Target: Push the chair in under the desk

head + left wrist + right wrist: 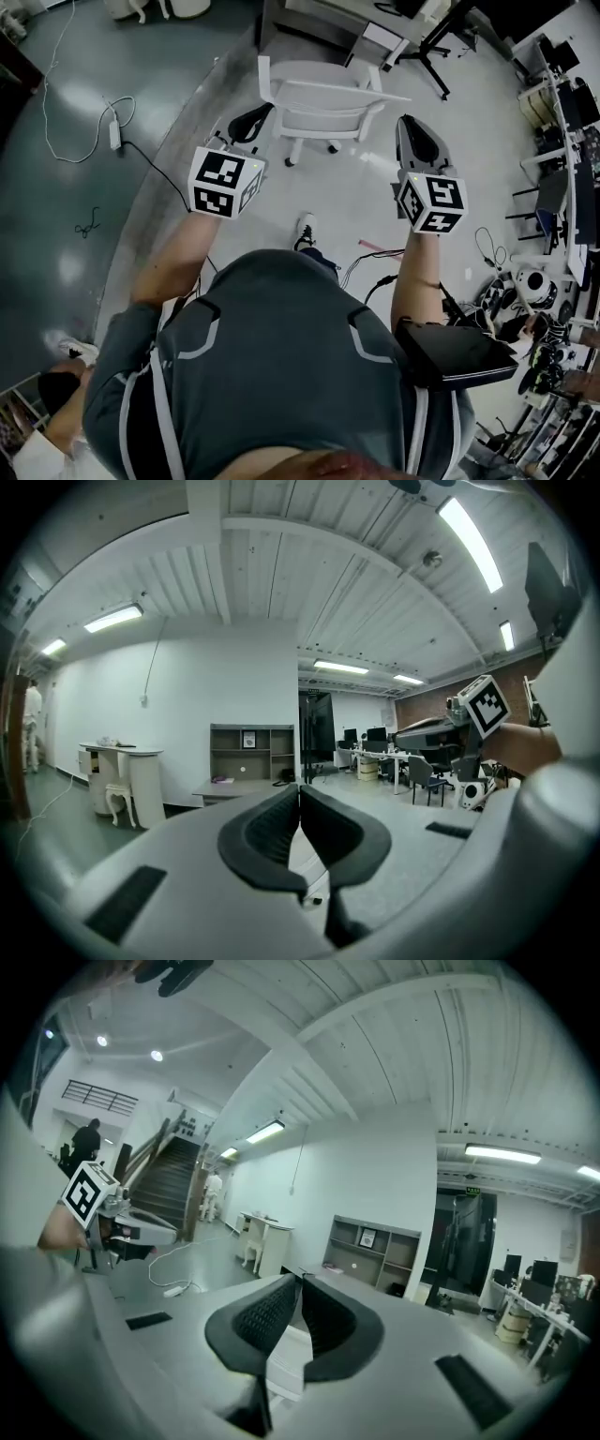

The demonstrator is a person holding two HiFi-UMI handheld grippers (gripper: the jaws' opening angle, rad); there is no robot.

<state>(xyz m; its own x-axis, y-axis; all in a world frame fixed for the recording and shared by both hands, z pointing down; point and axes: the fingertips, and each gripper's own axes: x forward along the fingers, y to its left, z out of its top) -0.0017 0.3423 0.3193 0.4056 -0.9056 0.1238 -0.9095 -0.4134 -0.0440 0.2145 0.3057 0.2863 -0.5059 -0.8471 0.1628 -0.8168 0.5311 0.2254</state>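
A white chair (319, 103) stands on the floor just ahead of me, its backrest toward me. Beyond it is the edge of a grey desk (309, 21). My left gripper (253, 119) hangs by the chair's left side and my right gripper (406, 127) by its right side. Neither touches the chair. The left gripper (299, 797) is shut with nothing between its pads. The right gripper (298, 1285) is also shut and empty. A grey desk with a shelf unit (249, 754) shows ahead in the left gripper view, and the same desk with its shelf unit (370, 1249) in the right gripper view.
A white power strip (115, 132) with its cable lies on the floor at the left. Gear and cables (525, 291) crowd the right side. Another person's arm (52, 417) is at the lower left. A small white table (122, 772) stands left of the desk, and a staircase (169, 1185) rises farther left.
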